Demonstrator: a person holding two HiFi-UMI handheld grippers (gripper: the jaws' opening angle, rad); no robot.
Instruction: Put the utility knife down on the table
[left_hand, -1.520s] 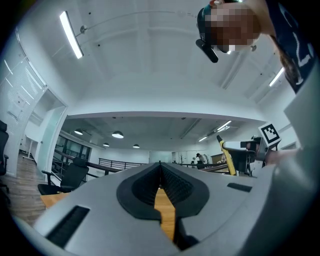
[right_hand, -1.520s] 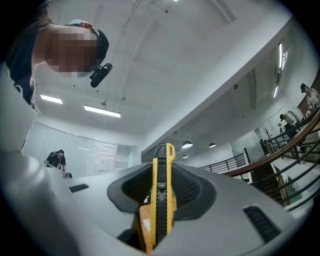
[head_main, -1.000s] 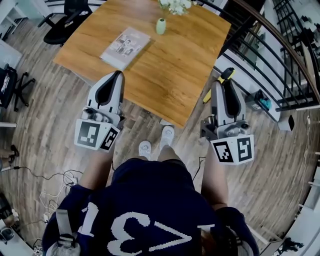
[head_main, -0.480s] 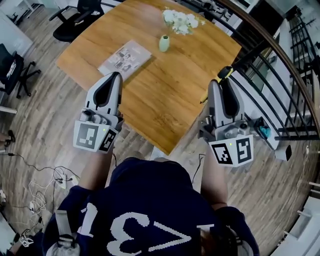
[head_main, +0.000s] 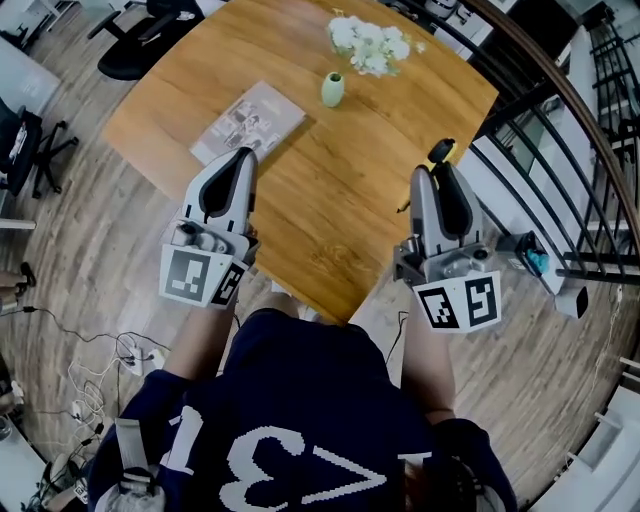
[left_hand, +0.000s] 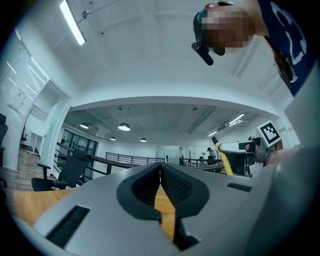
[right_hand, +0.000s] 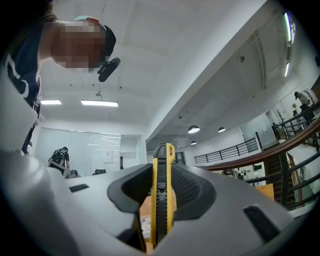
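Observation:
The utility knife (right_hand: 162, 200), yellow with a black slider, stands upright between the pads of my right gripper (right_hand: 161, 172), which is shut on it. In the head view its black and yellow end (head_main: 441, 151) sticks out past the right gripper (head_main: 437, 170), above the right edge of the wooden table (head_main: 330, 200). My left gripper (head_main: 240, 158) hangs over the table's near left edge. In the left gripper view its jaws (left_hand: 160, 172) meet at the tips with nothing between them.
A magazine (head_main: 248, 120) lies on the table's left part, with a small green vase (head_main: 332, 89) and white flowers (head_main: 370, 42) farther back. A black railing (head_main: 560, 130) runs close along the right. An office chair (head_main: 140, 50) stands at the far left.
Both grippers have moved forward from in front of the table's near corner to above the tabletop. The knife stays in the right gripper.

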